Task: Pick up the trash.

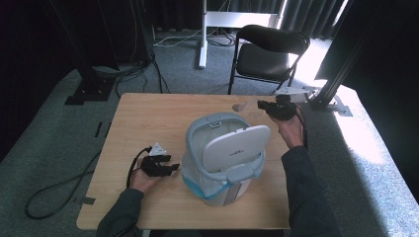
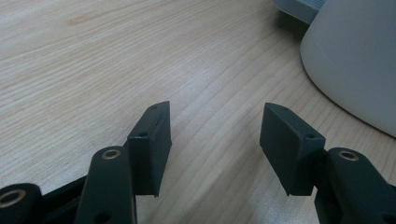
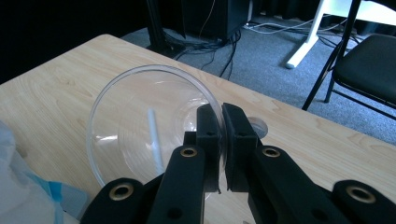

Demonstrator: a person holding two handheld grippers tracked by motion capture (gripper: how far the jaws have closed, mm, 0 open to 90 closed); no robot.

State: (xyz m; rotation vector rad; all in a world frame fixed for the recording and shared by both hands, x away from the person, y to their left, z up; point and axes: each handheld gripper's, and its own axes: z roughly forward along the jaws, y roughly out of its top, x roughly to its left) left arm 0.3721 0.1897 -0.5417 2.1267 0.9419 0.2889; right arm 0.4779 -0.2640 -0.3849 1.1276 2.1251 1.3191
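The right hand-held gripper [image 3: 220, 140] has its jaws pinched on the rim of a clear glass bowl [image 3: 140, 126] with a white straw-like stick inside, held tilted above the table [image 1: 148, 118] beyond the bin [image 1: 225, 158], whose lid stands open. The step looks like carrying the bowl to the bin; next it likely needs swinging over the lined opening and tipping. That forearm reaches forward past the bin. The left hand-held gripper [image 2: 215, 140] rests left of the bin, jaws apart and empty.
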